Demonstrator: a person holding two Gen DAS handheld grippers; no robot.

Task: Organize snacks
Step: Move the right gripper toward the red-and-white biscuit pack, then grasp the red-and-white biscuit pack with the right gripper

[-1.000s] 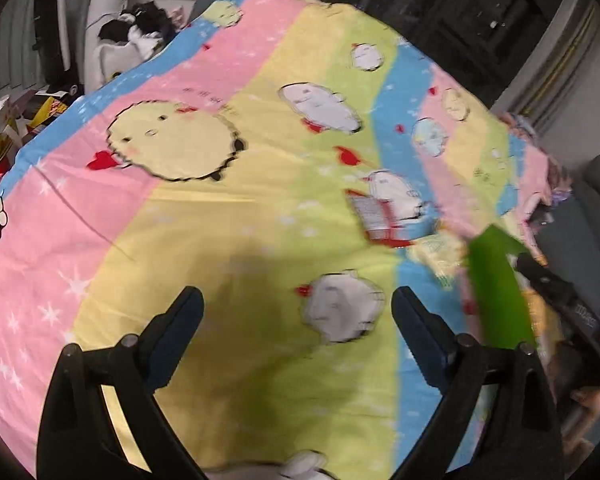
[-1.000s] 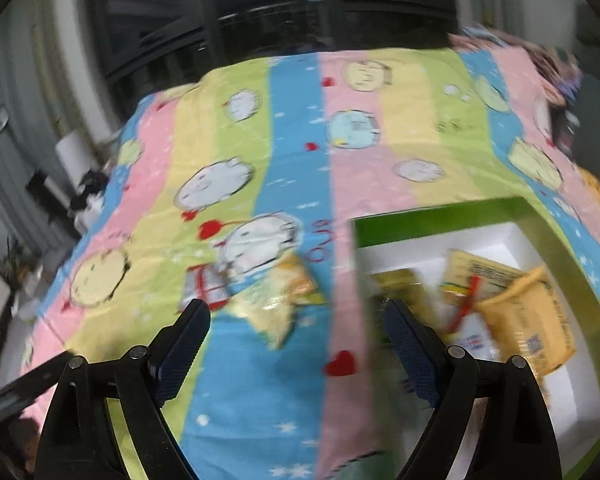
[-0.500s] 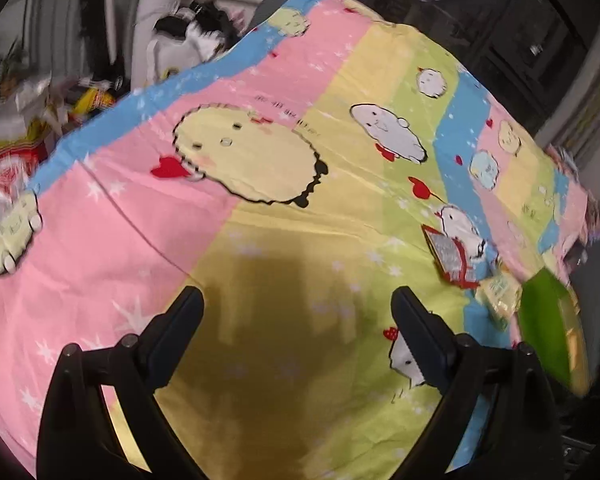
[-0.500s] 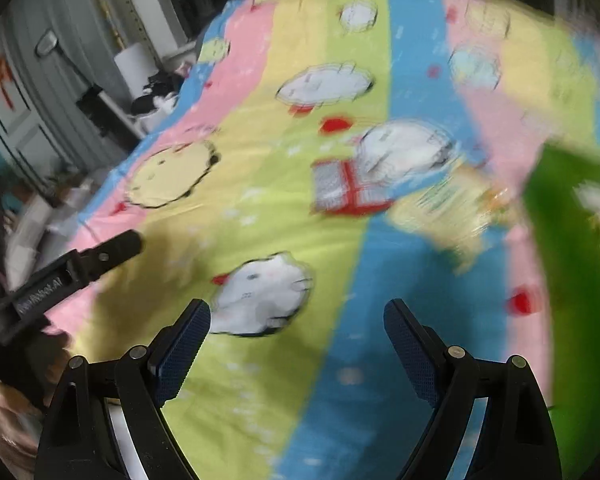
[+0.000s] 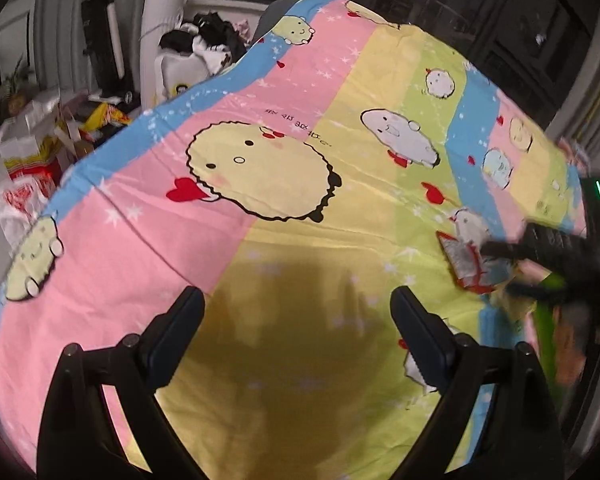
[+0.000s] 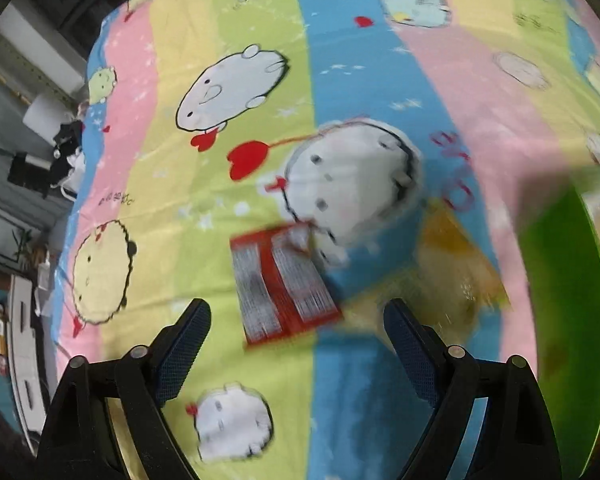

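Up front in the left wrist view, the left gripper (image 5: 296,312) hangs over a striped cartoon bedsheet (image 5: 260,208), its fingers spread wide with nothing between them and a dark shadow on the yellow stripe beneath. Far to the right of that view, a red-and-silver snack packet (image 5: 466,260) lies flat on the sheet, and the black right gripper (image 5: 548,256) reaches in just above it, blurred by motion. A sliver of a green box (image 5: 544,320) shows at the right edge, beside the packet. Off the far left side of the bed sit bags and boxes of clutter (image 5: 40,148). In the right wrist view, the right gripper (image 6: 296,320) is likewise spread and holds nothing; the red-and-silver snack packet (image 6: 284,284) lies on the bedsheet (image 6: 340,60) just ahead of the fingertips, between them. A yellowish snack bag (image 6: 456,276), perhaps crumpled though the blur makes that uncertain, rests just right of the packet, near the right fingertip. The green box (image 6: 560,280) stands at the right, its wall close beside the yellow bag.
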